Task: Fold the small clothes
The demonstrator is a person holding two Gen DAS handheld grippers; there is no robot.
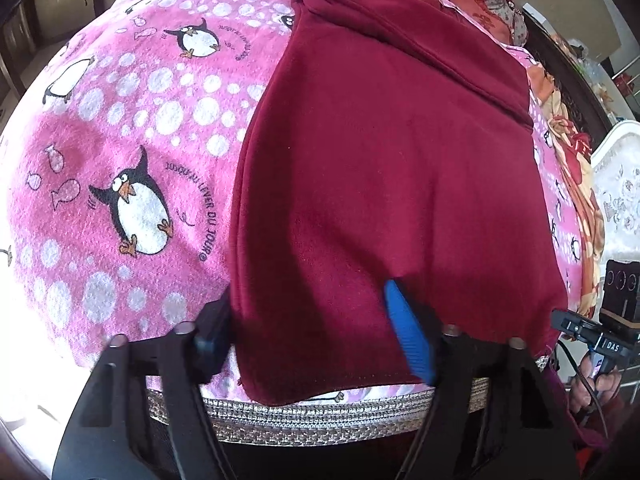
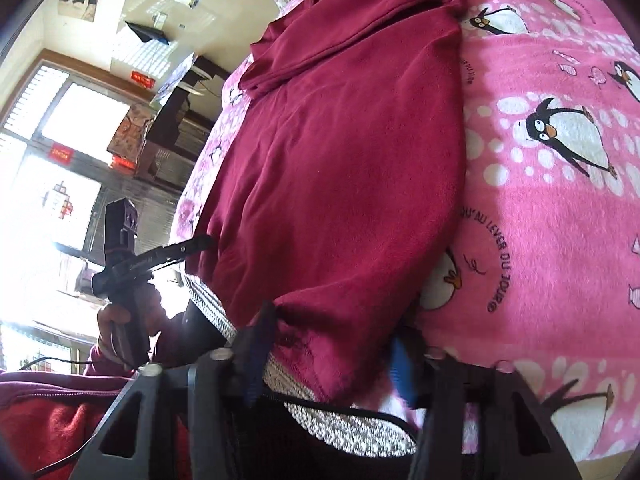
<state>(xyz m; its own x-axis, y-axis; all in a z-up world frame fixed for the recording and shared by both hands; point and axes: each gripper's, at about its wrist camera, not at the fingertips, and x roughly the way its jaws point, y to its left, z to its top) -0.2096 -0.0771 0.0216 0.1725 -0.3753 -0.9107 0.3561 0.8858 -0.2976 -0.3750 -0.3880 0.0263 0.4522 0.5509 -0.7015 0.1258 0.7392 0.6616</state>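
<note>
Both pairs of fingers sit at the near hem of the dark red fleece garment (image 1: 380, 168), and that is where I start. My left gripper (image 1: 308, 340) stands about half open, its black finger off the cloth's left edge and its blue-padded finger (image 1: 408, 340) lying on top of the fleece; the near left corner lies between them, but I can't see the pads pressing, so I count it as not yet held. My right gripper (image 2: 332, 352) is narrower: the other near corner bunches up between its dark finger and blue pad, and it looks pinched there, though the contact is partly hidden.

Beyond the fingers the garment lies lengthwise on the pink penguin-print fleece blanket (image 1: 120, 140), near hem at the silver woven trim (image 1: 320, 412) of the bed edge, far end with a folded band of cloth across it. A floral quilt (image 1: 576, 184) is heaped past the blanket's far side.

My judgement: this is the grasp before carrying the hem away toward the far end. To do it well I'd close the left fully on the corner, taking every layer but none of the blanket, check both grips are level, then lift both corners together and keep the hem taut so the fold lands square.
</note>
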